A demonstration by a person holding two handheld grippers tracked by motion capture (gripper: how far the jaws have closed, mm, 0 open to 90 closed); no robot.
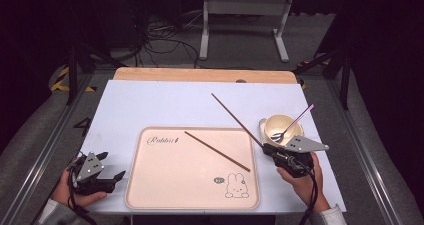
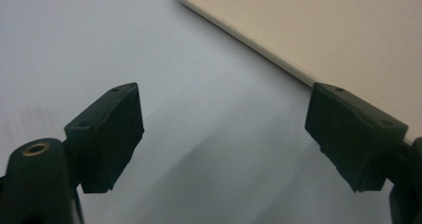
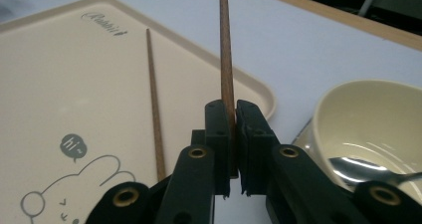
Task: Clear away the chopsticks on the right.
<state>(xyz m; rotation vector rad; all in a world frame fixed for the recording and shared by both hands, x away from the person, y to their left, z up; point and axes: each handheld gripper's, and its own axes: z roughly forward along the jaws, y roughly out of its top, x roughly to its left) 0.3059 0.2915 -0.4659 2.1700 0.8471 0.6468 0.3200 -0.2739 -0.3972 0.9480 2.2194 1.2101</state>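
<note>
My right gripper [image 3: 232, 134] has its two jaws pinched tight on the near end of a brown chopstick [image 3: 225, 50]. The stick runs straight out from the jaws — long and thin, pointing away and left across the white table [image 1: 150, 100]. The second chopstick [image 1: 216, 150] lies on the rabbit tray [image 1: 150, 185]. My left gripper [image 2: 224, 134] is wide open — nothing in it.
</note>
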